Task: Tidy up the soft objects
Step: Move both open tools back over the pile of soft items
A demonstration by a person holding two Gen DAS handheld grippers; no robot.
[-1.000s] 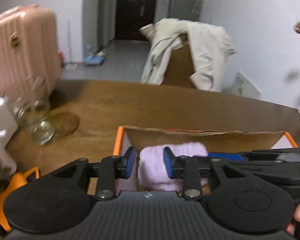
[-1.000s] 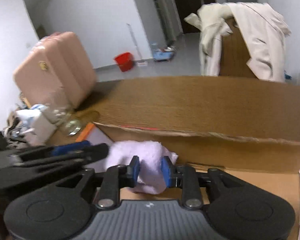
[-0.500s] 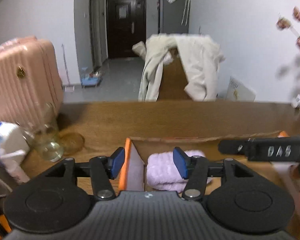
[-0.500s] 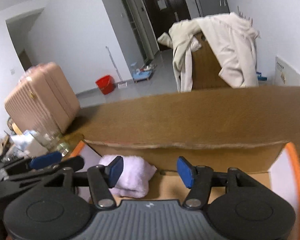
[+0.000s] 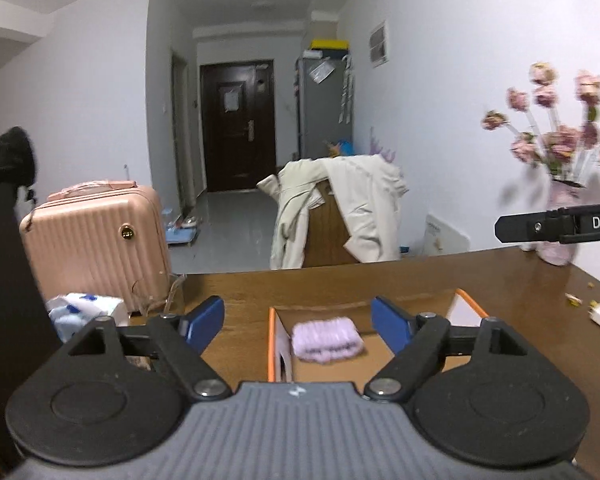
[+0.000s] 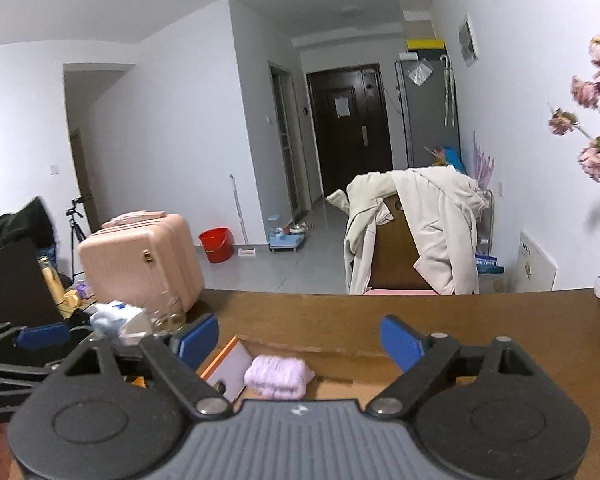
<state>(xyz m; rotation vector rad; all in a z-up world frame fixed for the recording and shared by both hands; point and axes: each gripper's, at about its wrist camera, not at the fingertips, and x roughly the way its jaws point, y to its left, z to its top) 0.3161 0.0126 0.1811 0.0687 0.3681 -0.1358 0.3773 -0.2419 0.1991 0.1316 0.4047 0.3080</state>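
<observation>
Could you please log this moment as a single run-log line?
left gripper: open, empty | right gripper: open, empty | lilac towel: folded, inside cardboard box, near its left wall

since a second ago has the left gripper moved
Yes: left gripper has opened and pulled up and back from the towel, which lies in the box.

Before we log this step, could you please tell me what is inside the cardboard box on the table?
A folded lilac towel lies at the left end of the cardboard box. Both tongs are open and hold nothing. The box's near part is hidden behind them.
</observation>
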